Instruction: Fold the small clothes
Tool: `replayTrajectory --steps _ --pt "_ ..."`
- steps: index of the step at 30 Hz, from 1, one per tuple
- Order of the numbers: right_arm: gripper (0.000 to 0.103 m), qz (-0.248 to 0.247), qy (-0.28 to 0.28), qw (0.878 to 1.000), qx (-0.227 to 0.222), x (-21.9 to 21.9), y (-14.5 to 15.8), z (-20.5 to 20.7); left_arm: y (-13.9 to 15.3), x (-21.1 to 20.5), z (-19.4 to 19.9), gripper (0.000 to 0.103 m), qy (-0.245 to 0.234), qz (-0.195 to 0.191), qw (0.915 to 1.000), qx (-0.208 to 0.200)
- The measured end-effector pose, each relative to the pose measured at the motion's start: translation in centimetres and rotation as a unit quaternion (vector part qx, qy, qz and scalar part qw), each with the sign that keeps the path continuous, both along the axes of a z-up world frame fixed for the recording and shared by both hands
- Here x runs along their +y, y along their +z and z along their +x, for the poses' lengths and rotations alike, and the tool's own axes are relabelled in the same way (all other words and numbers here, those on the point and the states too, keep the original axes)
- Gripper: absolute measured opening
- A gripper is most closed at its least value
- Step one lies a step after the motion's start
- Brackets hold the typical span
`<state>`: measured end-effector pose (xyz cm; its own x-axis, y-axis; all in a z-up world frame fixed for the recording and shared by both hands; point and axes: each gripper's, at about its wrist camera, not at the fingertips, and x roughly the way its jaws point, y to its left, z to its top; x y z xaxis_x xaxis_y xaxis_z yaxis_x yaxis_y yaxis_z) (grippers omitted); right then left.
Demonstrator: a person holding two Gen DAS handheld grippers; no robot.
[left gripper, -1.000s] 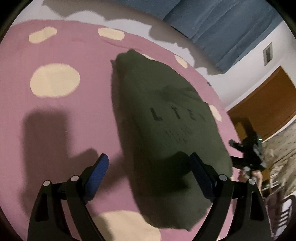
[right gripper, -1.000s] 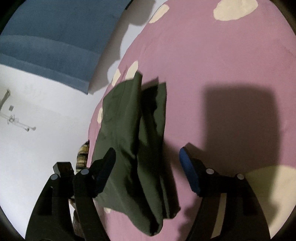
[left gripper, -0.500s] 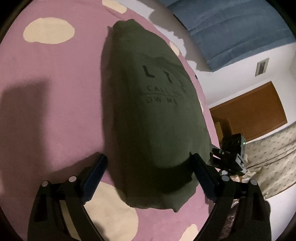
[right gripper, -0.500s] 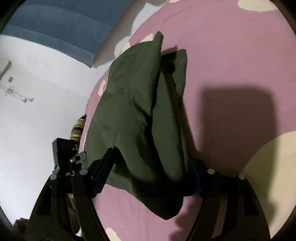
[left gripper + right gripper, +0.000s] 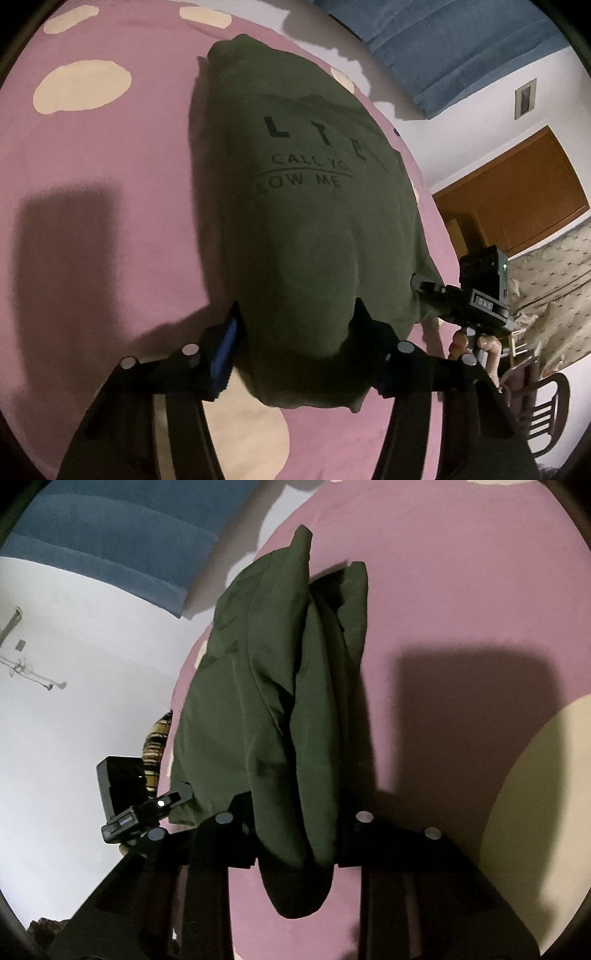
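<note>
Garment: a dark olive-green cotton T-shirt (image 5: 314,206) with black printed lettering lies partly folded on the bed, its near hem bunched toward both claws.
Bed: a pink bedsheet with large cream spots (image 5: 92,177) carries the shirt.
Left claw: the left claw (image 5: 295,332) has just been closing; its jaws now pinch the near hem of the shirt, a blue pad (image 5: 225,347) pressed against the cloth.
Right claw: the right claw (image 5: 295,819) has likewise just been closing and is clamped on a thick stack of folded layers (image 5: 295,709) at the shirt's other near corner.
Both in one view: in the left wrist view the right claw's camera block sits at the shirt's right edge, with the person's fingers (image 5: 461,341) below it; in the right wrist view the left claw (image 5: 147,805) shows at the shirt's left edge.
Edges: the bed's far edge runs just behind the shirt's far end, with a white wall (image 5: 74,720) and a blue curtain (image 5: 443,44) past it.
Open room: bare sheet spreads wide on the outer side of each claw; a cream spot (image 5: 243,432) lies under the left one.
Surroundings: a brown wooden door (image 5: 517,195) and a dark chair back (image 5: 546,413) stand beyond the bed.
Change: a second ago both claws stood wide apart, short of the hem; the shirt now fills more of each view.
</note>
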<state>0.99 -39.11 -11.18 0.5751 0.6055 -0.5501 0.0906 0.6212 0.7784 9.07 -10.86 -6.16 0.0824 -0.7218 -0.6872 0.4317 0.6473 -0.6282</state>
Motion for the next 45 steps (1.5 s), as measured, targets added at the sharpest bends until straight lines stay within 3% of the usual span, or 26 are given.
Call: replayTrajectory --steps 14,22,24,25,28,30,32,35,40,45 --pt "0.025 0.053 -0.008 0.998 -0.016 0.4 -1.2 -1.0 0.4 -0.1 1.5 0.053 -0.018 0.014 0.9997 -0.009" --pt "0.026 0.072 -0.008 0.997 -0.02 0.5 -1.2 -1.0 0.1 -0.3 1.5 0.059 -0.029 -0.003 0.9991 -0.03" --pt "0.031 0.076 -0.006 0.997 -0.023 0.8 -0.9 -1.0 0.7 -0.1 0.9 0.064 -0.03 -0.002 0.998 -0.055" --pt "0.033 0.079 -0.007 0.997 -0.024 0.9 -0.8 -1.0 0.9 0.5 0.6 0.073 -0.029 0.001 0.9972 -0.069" --pt "0.052 0.085 -0.008 0.996 -0.025 1.0 0.1 -1.1 1.8 1.8 0.1 0.081 -0.033 -0.011 0.9952 -0.092" --pt "0.071 0.076 -0.006 0.997 -0.03 0.9 1.3 -1.2 2.2 2.7 0.2 0.084 -0.033 -0.017 0.9946 -0.097" --pt "0.078 0.062 -0.005 0.997 -0.036 0.8 2.4 -0.9 2.4 3.6 0.9 0.086 -0.02 -0.021 0.9947 -0.099" --pt "0.081 0.041 -0.025 0.998 -0.041 0.0 3.6 0.4 1.9 3.8 3.2 0.086 -0.008 -0.037 0.9972 -0.064" --pt "0.082 0.045 -0.044 0.998 -0.02 -1.4 3.2 5.7 1.1 1.4 7.5 0.086 -0.006 -0.055 0.9983 -0.018" --pt "0.082 0.035 -0.041 0.998 -0.017 -1.5 3.0 11.6 0.6 -1.5 11.0 0.086 -0.008 -0.039 0.999 -0.018"
